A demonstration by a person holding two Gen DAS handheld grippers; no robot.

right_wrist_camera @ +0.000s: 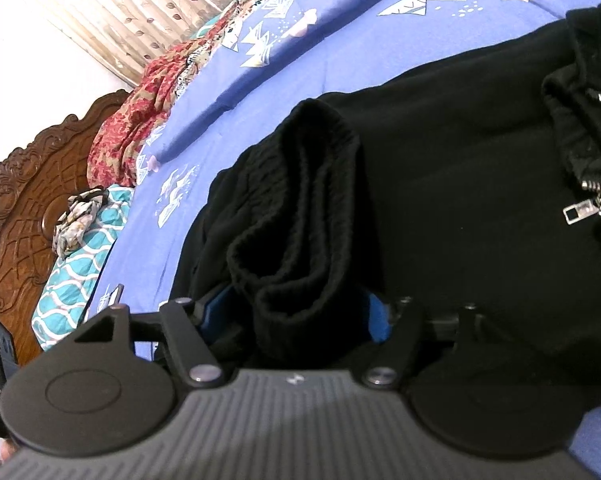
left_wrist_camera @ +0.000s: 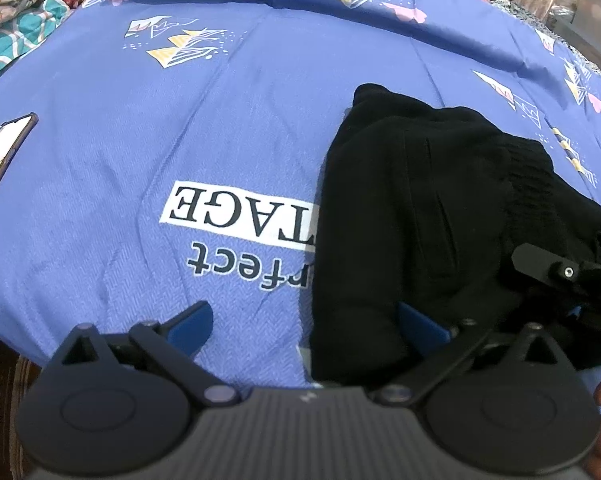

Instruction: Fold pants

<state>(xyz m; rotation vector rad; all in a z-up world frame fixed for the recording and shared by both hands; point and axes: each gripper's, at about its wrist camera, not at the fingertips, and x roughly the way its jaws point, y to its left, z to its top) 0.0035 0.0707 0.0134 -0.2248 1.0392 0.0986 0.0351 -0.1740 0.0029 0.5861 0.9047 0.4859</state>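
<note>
Here my left gripper point(left_wrist_camera: 304, 326) had its fingers spread wide, the black pants point(left_wrist_camera: 416, 224) lying on the bed point(left_wrist_camera: 180, 120) against the right finger; my right gripper point(right_wrist_camera: 296, 312) stood released around the ribbed cuff point(right_wrist_camera: 300, 240)

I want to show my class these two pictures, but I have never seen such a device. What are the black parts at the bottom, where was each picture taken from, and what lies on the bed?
Each picture comes from a camera fixed on a hand-held two-finger gripper, looking along its fingers. The left gripper stands wide open, with an edge of the folded black pants between its fingers. The right gripper has the ribbed cuff between its blue pads; whether they press it is unclear. The pants lie on a blue printed bedsheet. A phone lies at the left.
</note>
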